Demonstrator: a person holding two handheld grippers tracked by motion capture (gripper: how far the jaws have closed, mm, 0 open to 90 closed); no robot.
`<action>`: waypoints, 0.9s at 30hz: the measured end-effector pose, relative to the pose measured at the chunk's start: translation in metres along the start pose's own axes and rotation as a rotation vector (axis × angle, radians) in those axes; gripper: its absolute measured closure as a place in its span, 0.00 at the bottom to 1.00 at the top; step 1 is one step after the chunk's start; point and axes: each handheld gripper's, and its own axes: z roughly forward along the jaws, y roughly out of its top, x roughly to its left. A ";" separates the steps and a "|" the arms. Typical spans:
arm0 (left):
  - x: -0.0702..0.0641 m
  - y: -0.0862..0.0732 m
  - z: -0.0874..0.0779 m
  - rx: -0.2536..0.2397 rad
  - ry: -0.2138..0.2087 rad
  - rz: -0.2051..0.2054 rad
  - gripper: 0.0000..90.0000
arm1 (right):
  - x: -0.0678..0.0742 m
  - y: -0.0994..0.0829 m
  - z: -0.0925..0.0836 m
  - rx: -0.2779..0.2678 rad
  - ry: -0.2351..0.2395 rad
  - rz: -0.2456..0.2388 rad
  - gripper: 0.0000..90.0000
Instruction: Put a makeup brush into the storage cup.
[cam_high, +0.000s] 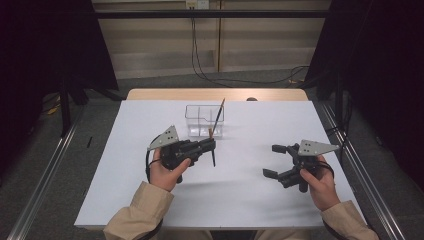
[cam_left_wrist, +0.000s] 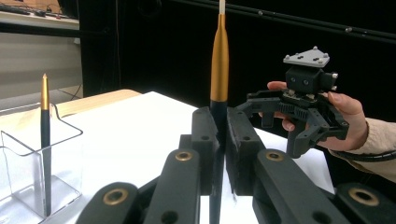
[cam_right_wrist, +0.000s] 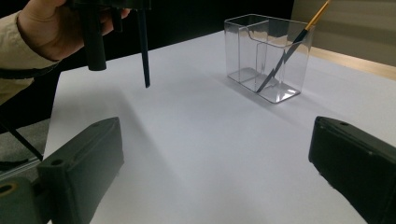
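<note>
The left gripper clenches a brush upright between its jaws; the right gripper hangs released above the desk.

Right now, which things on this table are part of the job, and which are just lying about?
In the job:
- brush clamped in the left gripper
- clear holder
- second brush leaning in that holder
- right gripper, open, holding nothing

Lying about:
- cables on the floor beyond the table

The held brush runs off the top edge, its bristle tip cut off.
</note>
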 end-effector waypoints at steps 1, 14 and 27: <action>0.000 0.000 0.000 -0.002 -0.004 -0.005 0.93 | 0.000 -0.001 -0.001 0.001 0.000 -0.001 0.03; 0.001 0.002 -0.001 0.007 -0.003 -0.002 0.93 | -0.002 -0.003 -0.013 -0.008 -0.015 0.010 0.03; 0.003 0.008 0.000 0.009 0.005 0.001 0.93 | -0.005 -0.006 -0.027 -0.018 -0.040 0.018 0.03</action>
